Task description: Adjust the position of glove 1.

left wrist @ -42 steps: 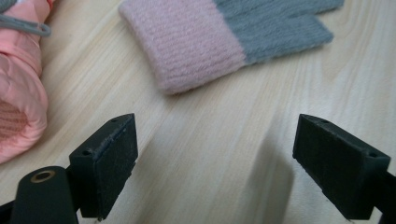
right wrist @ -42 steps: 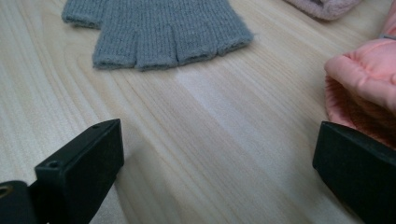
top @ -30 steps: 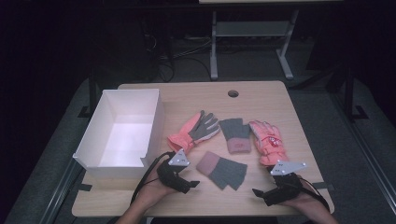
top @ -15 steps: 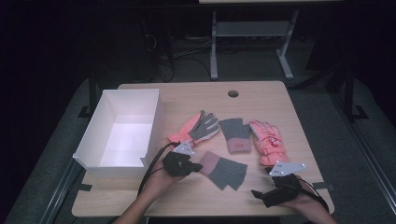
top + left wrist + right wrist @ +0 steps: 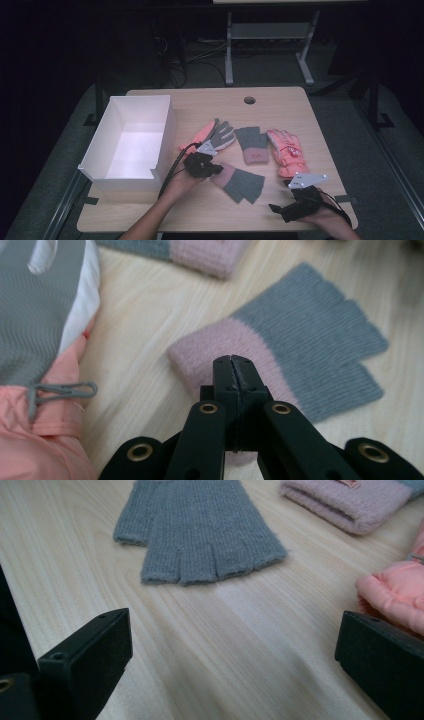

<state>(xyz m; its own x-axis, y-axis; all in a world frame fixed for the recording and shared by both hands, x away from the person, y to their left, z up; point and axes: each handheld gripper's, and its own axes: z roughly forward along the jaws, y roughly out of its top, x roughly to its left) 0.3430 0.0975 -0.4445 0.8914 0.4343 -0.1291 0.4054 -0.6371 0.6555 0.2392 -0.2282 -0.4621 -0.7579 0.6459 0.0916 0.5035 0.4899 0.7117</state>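
Since the earlier frame, the left gripper (image 5: 212, 167) has travelled from the counter (image 5: 280, 100) edge to the knit glove (image 5: 241, 182); its jaws are closed, tips over the pink cuff near the ski glove (image 5: 45, 405). No fabric is visibly pinched, so a lift may come up empty. The right gripper (image 5: 280, 212) rests open, well apart.

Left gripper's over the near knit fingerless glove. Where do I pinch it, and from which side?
Pinch the pink cuff of the near knit glove, coming from its open cuff end at the left. The cuff is the thickest, ribbed edge and faces the left gripper, whose jaws are shut just above it.
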